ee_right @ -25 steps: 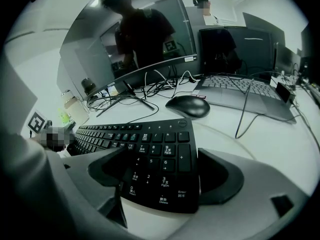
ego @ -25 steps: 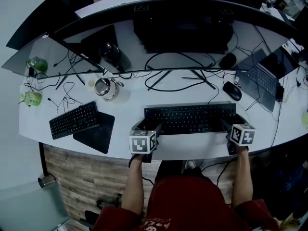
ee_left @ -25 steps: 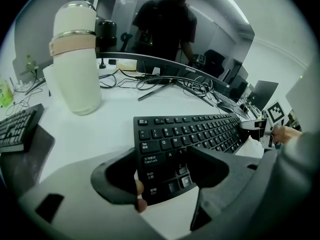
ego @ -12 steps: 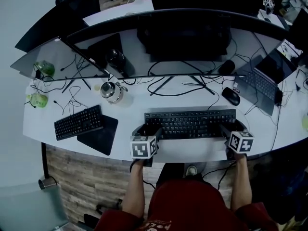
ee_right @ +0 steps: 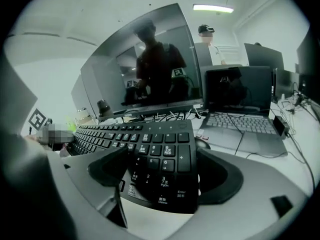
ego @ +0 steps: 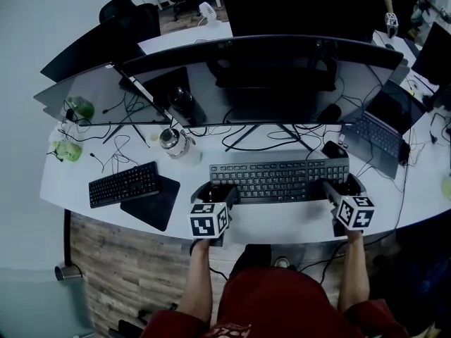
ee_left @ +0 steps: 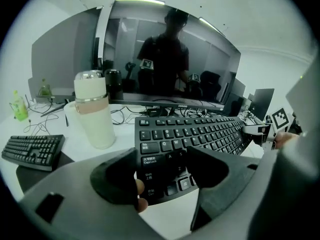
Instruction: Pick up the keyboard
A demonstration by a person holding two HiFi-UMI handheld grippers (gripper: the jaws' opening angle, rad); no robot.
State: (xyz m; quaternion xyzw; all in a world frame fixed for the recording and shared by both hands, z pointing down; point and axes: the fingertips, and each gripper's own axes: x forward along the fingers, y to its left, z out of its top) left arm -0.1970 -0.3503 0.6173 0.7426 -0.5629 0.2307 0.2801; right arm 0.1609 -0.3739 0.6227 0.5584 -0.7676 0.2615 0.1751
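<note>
The black full-size keyboard (ego: 278,179) hangs a little above the white desk (ego: 282,224), in front of the curved monitor. My left gripper (ego: 215,191) is shut on its left end; in the left gripper view the jaws of this gripper (ee_left: 162,171) clamp the corner of the keyboard (ee_left: 200,134) near the shift keys. My right gripper (ego: 343,186) is shut on the right end. In the right gripper view the number-pad end of the keyboard (ee_right: 155,144) sits tilted between the jaws of that gripper (ee_right: 160,171), clear of the desk.
A smaller black keyboard (ego: 125,184) lies on a dark mouse pad (ego: 151,204) at the left. A white tumbler (ego: 176,145), loose cables (ego: 261,141), a mouse (ego: 332,148) and an open laptop (ego: 377,136) stand behind. The wide monitor (ego: 261,69) spans the back.
Both grippers have lifted the keyboard off the desk and carried it slightly away from the front edge. The head camera has tipped, showing more of the room behind.
</note>
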